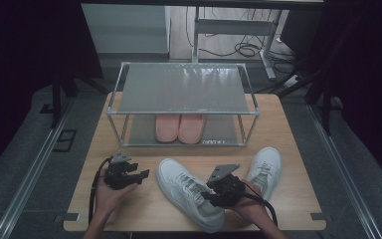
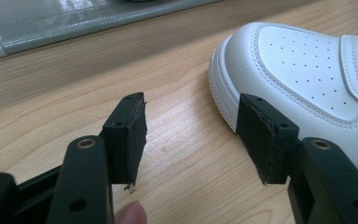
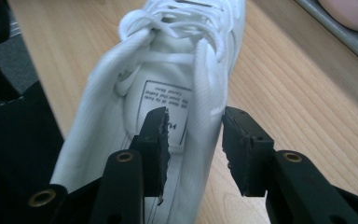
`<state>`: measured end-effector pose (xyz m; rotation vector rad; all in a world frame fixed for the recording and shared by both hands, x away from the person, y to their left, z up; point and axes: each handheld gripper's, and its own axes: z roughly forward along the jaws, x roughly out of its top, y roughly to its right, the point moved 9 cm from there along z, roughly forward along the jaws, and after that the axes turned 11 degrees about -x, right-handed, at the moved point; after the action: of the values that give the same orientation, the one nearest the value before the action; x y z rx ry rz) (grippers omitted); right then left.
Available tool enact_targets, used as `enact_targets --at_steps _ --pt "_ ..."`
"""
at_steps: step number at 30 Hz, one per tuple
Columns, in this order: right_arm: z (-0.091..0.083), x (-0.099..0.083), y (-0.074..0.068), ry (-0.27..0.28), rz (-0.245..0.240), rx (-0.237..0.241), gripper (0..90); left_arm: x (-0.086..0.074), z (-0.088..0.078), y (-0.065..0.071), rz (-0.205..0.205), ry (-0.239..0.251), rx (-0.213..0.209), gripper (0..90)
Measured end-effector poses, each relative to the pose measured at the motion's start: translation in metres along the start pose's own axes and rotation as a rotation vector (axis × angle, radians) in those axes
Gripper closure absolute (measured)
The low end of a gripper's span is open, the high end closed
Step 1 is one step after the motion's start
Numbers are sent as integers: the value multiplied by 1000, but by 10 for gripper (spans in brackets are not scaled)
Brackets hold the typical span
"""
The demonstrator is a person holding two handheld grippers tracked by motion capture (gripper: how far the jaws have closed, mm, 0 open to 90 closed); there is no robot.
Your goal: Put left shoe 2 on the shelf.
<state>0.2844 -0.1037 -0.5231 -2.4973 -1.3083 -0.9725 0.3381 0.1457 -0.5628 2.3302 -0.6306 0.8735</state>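
While we held both tongs over the near half of the table (image 1: 129,204), the left tongs (image 2: 191,135) stood apart, gripping nothing, just beside the toe of the nearer white sneaker (image 1: 189,191). That sneaker lay near the table's near edge, toe pointing toward the far left corner. Our right tongs (image 3: 193,140) stood apart, one pad inside the sneaker's opening and the other outside its side wall, not pressing it. A second white sneaker (image 1: 266,167) lay toward the right edge. Pink slippers (image 1: 180,128) sat on the lower level of the rack (image 1: 184,89) at the far edge.
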Motion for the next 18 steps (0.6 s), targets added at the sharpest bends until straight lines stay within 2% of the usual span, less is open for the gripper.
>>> enact_targets --at_steps 4,8,12,18 --pt "11 6 4 -13 31 -32 631 0 -1 -1 -2 2 5 430" --pt "19 9 3 -27 47 -26 665 0 -2 -3 -9 2 6 430" --pt "22 10 2 -30 53 -21 713 0 -2 -3 -10 2 5 431" --pt "22 10 2 -26 57 -62 776 0 -1 -2 -8 0 3 430"
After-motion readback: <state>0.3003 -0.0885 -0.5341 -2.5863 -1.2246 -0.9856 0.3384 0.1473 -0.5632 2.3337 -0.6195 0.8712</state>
